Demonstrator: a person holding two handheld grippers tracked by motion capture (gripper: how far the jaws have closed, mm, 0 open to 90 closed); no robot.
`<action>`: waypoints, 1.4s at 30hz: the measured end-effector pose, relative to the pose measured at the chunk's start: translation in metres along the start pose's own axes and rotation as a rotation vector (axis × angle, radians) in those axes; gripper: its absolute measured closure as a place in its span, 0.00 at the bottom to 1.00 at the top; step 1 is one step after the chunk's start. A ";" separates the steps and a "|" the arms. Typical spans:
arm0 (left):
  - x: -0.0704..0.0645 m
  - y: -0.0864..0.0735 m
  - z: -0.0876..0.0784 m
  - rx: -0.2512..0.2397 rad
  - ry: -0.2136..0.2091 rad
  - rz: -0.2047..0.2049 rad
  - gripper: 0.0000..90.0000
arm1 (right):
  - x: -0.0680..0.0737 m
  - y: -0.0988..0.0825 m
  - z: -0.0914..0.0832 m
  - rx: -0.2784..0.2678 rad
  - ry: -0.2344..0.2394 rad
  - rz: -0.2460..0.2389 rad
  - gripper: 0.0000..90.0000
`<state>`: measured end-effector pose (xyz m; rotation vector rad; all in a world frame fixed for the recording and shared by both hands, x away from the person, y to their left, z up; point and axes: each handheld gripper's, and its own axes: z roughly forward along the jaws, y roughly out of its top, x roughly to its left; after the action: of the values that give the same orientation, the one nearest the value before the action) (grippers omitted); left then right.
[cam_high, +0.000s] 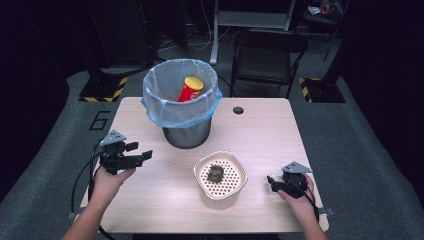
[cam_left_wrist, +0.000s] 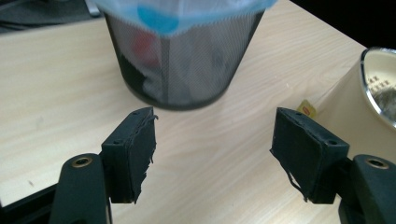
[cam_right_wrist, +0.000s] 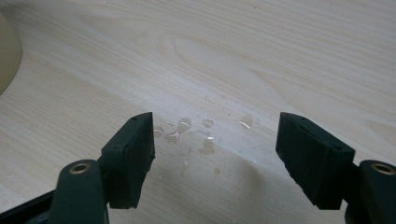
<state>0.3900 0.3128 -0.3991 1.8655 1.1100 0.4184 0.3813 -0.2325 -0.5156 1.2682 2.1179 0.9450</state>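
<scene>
The left gripper (cam_high: 142, 156) hangs over the left side of the wooden table (cam_high: 150, 210), its jaws apart with nothing between them, pointing toward the black mesh wastebasket (cam_left_wrist: 182, 70). That bin, lined with a pale blue bag (cam_high: 165, 107), stands near the table's far edge and holds a red tube can with a yellow lid (cam_high: 190, 89). In front of the bin sits a cream strainer bowl (cam_high: 220, 175) with a dark wet clump (cam_high: 216, 174) on its perforated insert, possibly tea leaves. A small yellow tag (cam_left_wrist: 306, 108) lies just beside it. The right gripper (cam_high: 270, 183) rests near the bowl's right side, jaws apart and empty over water drops (cam_right_wrist: 187, 128).
</scene>
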 end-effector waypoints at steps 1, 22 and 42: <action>0.002 -0.006 0.002 -0.001 0.005 -0.002 0.33 | 0.000 0.000 0.000 0.000 0.000 -0.001 0.31; 0.021 -0.089 0.016 0.055 0.047 -0.062 0.33 | 0.002 0.000 0.001 -0.004 -0.010 0.007 0.31; 0.037 -0.110 0.031 0.131 0.090 -0.051 0.30 | 0.003 0.000 0.002 -0.001 -0.009 -0.011 0.31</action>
<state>0.3724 0.3483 -0.5119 1.9433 1.2685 0.4125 0.3813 -0.2295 -0.5170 1.2570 2.1152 0.9334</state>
